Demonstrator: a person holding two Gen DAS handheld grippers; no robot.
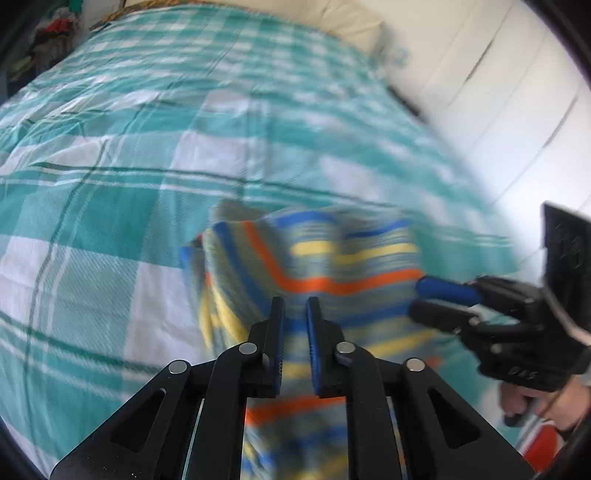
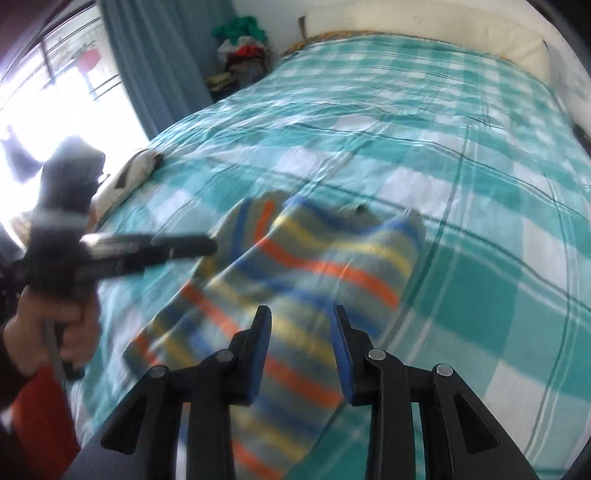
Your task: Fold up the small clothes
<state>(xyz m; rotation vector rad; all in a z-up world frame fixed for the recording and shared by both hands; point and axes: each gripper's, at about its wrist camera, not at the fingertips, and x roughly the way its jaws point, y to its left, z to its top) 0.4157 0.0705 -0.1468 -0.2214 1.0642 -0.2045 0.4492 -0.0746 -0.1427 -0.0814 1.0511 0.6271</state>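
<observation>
A small striped garment (image 1: pixel 325 266), grey-green with blue, orange and yellow bands, lies partly folded on the bed; it also shows in the right wrist view (image 2: pixel 295 280). My left gripper (image 1: pixel 295 306) hovers over its near part with jaws a little apart and nothing between them; it appears at the left of the right wrist view (image 2: pixel 210 245). My right gripper (image 2: pixel 301 314) is open above the garment's near edge, holding nothing; in the left wrist view it (image 1: pixel 417 299) sits at the garment's right edge. Both views are motion-blurred.
The bed carries a teal and white checked cover (image 1: pixel 147 147) (image 2: pixel 461 184). A cream headboard cushion (image 2: pixel 461 33) runs along the far end. A pile of clothes (image 2: pixel 243 55) sits in the corner. A pale item (image 2: pixel 125 177) lies at the bed's left edge by the window.
</observation>
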